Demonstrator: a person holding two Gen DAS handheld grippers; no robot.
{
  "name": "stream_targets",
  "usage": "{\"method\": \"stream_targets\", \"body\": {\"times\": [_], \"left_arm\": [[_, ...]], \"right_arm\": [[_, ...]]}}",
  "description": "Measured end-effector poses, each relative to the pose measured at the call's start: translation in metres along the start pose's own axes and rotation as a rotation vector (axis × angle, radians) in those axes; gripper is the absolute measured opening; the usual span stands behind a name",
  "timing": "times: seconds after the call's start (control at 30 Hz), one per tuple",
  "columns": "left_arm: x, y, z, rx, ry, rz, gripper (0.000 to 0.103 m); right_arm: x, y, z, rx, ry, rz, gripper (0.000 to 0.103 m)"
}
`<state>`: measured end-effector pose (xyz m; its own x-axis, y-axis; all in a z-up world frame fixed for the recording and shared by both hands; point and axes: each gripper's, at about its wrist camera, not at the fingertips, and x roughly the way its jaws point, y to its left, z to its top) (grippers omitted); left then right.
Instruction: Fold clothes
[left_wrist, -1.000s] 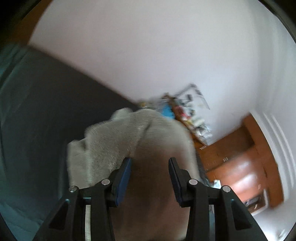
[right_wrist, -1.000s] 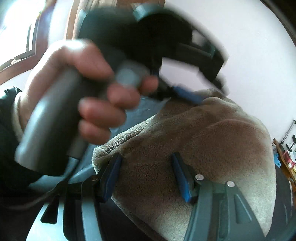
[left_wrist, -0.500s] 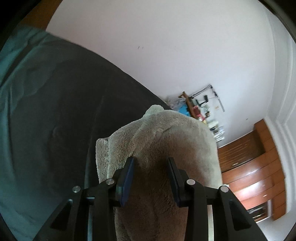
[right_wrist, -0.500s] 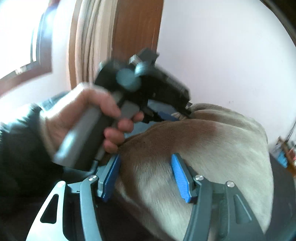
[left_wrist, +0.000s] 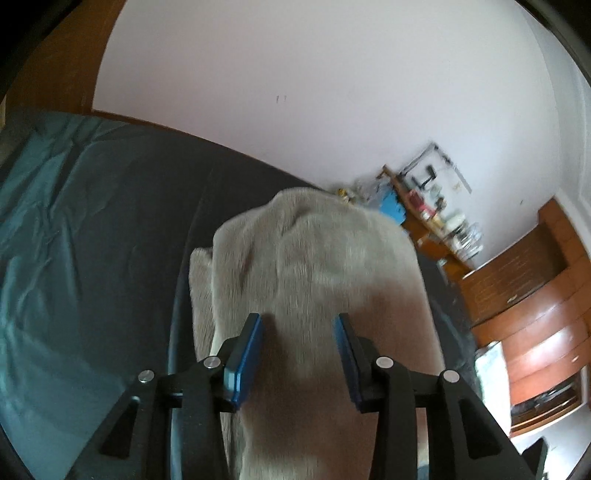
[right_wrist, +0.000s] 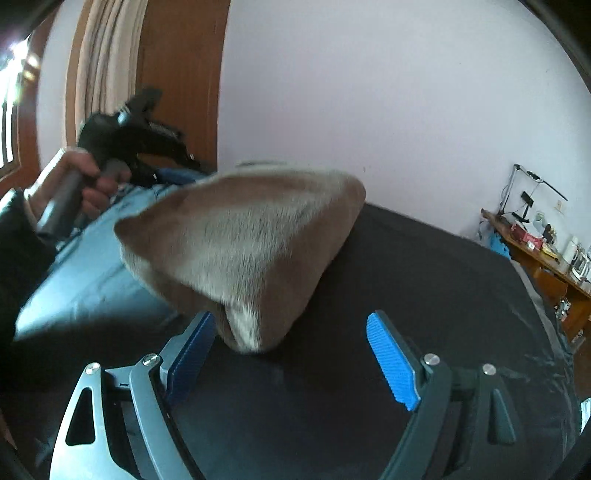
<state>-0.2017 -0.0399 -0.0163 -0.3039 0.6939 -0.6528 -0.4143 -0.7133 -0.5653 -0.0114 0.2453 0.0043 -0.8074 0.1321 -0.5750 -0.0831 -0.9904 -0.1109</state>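
Note:
A beige fleece garment (left_wrist: 314, 258) runs between the blue pads of my left gripper (left_wrist: 297, 354), which is shut on a thick bunch of it. In the right wrist view a person's hand (right_wrist: 85, 177) holds that left gripper (right_wrist: 181, 171) at the far left. The garment (right_wrist: 251, 236) hangs from it as a raised tent above the dark bed sheet (right_wrist: 424, 277). My right gripper (right_wrist: 291, 350) stands open low over the bed. The garment's lower corner rests just beside its left pad (right_wrist: 192, 343), and nothing is between the pads.
The bed has a dark sheet (left_wrist: 147, 192) and a teal cover (left_wrist: 37, 221) on its left side. A cluttered wooden desk (right_wrist: 535, 251) and a wooden dresser (left_wrist: 535, 314) stand against the pale wall. A wooden door and curtain (right_wrist: 110, 74) are behind the hand.
My right gripper has opened and let go of the garment, which now lies beside its left pad. The left gripper has moved away to the left, still holding the cloth.

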Motion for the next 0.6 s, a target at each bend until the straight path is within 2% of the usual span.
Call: {"method": "stream_targets", "body": {"times": [0.07,0.2,0.3,0.43,0.6], "left_arm": [[-0.003,0.0,-0.011,0.002,-0.006,0.023,0.042],[-0.008,0.001,-0.032,0.007,-0.019,0.07,0.042],[-0.013,0.002,-0.049,0.011,-0.029,0.105,0.042],[-0.002,0.012,-0.055,0.007,-0.024,0.099,0.043],[0.003,0.011,-0.058,0.055,-0.01,0.101,0.044]], "right_arm": [[-0.013,0.008,-0.003,-0.023,0.018,-0.013,0.087],[-0.007,0.013,-0.003,-0.029,0.068,-0.027,0.087],[0.013,0.006,0.005,0.01,0.091,-0.051,0.087],[0.031,-0.006,0.011,0.036,0.134,-0.136,0.087],[0.03,-0.033,0.007,0.151,0.134,-0.15,0.088]]}}
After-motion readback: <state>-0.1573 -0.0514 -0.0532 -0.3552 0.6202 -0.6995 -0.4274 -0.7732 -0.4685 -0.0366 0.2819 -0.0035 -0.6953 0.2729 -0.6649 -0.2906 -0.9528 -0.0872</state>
